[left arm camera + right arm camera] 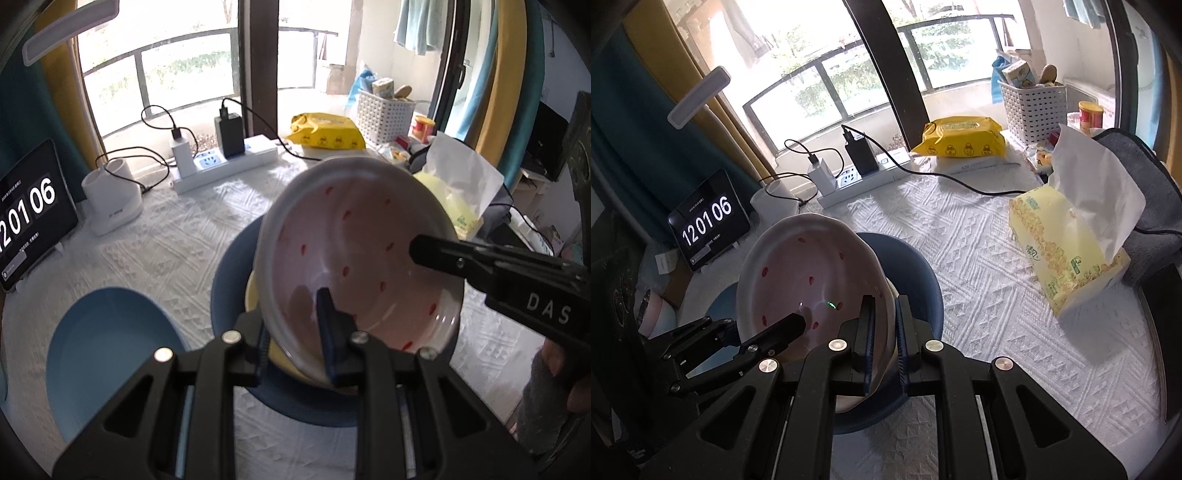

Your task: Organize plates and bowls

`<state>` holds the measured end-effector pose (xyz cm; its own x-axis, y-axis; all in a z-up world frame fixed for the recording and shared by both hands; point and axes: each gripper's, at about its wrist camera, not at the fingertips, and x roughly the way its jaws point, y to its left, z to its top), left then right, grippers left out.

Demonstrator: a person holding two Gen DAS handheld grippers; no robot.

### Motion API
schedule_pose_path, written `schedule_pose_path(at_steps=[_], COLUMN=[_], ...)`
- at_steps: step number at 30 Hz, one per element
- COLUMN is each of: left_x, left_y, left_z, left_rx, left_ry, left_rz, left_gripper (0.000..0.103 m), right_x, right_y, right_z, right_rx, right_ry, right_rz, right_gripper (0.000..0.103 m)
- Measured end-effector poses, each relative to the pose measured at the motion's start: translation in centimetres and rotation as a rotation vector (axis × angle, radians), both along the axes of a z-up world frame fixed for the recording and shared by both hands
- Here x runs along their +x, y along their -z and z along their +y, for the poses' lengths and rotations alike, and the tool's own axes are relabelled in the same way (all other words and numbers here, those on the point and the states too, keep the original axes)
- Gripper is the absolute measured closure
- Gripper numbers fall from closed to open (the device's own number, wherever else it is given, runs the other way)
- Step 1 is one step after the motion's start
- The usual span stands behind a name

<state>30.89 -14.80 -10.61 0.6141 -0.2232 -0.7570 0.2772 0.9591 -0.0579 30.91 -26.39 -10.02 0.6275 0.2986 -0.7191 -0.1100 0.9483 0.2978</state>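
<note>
A pink bowl [351,251] [798,273] with red seed marks hangs tilted on its side just above a dark blue plate [232,266] [916,273]. A yellow dish [255,291] lies in that plate, mostly hidden by the bowl. My left gripper [295,332] [790,326] is shut on the bowl's near rim, one pad inside and one outside. My right gripper [884,314] [424,254] pinches the opposite rim the same way. A light blue plate [110,350] [720,302] rests on the white tablecloth to the left.
A tablet clock [29,214] [709,225] and a white holder [110,203] stand at the left. A power strip [225,162] with chargers runs along the back. A yellow wipes pack [960,136], a white basket [1030,107] and a tissue pack [1067,251] are on the right.
</note>
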Motion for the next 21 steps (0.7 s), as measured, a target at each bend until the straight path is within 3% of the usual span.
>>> schedule_pose_path(at_steps=[21], left_x=[0.4], left_y=[0.6], left_z=[0.6], left_rx=[-0.013], left_ry=[0.001], left_rz=[0.014], left_gripper=[0.076], right_x=[0.7], right_y=[0.9], right_z=[0.3], right_rx=[-0.041], right_ry=[0.02], right_rz=[0.03], right_gripper=[0.091])
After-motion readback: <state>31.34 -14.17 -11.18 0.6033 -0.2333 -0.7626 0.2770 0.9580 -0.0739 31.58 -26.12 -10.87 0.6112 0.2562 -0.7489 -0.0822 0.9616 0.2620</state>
